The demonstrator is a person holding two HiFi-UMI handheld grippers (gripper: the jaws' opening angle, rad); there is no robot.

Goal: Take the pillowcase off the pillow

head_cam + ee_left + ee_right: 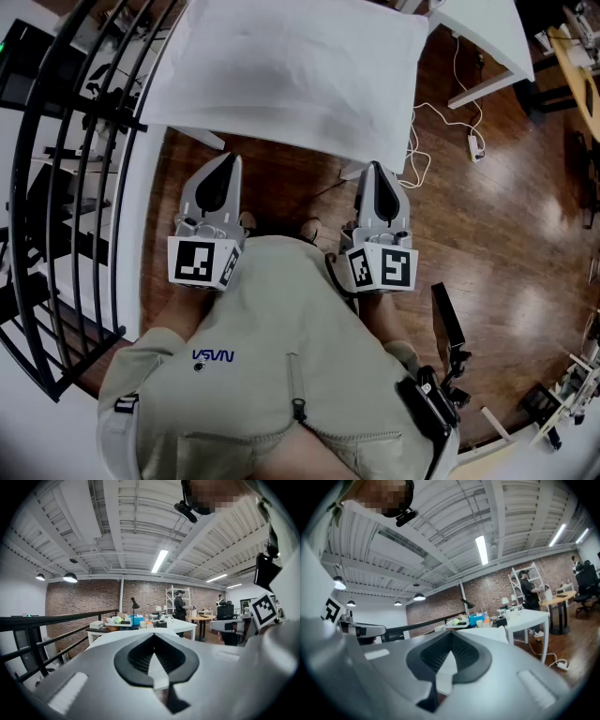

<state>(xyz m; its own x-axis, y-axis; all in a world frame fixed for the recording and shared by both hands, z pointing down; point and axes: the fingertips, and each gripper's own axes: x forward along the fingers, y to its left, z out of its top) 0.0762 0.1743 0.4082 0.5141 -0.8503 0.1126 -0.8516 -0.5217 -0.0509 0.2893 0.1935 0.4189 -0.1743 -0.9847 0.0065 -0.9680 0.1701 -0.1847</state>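
- Found pillow (291, 70) in white pillowcase, lying flat on a white table (208, 139) at the top of the head view; near edge overhanging toward the person.
- Checked left gripper (228, 157) in head view: held low in front of a pale sweatshirt (272, 356), tip just short of the pillow's near edge, not touching.
- Checked right gripper (375, 167): alongside the left, well apart from it, tip near the pillow's near right corner, no contact seen.
- Confirmed in left gripper view: left gripper (153, 637) with jaws fully together, tips meeting, nothing gripped; pillow only seen beyond them.
- Confirmed in right gripper view: right gripper (451, 634) likewise closed tight on nothing.
- Logged surroundings: black railing (56, 187) at left, dark wooden floor (497, 225) below, white cable (441, 117) trailing on the floor to the right of the table.
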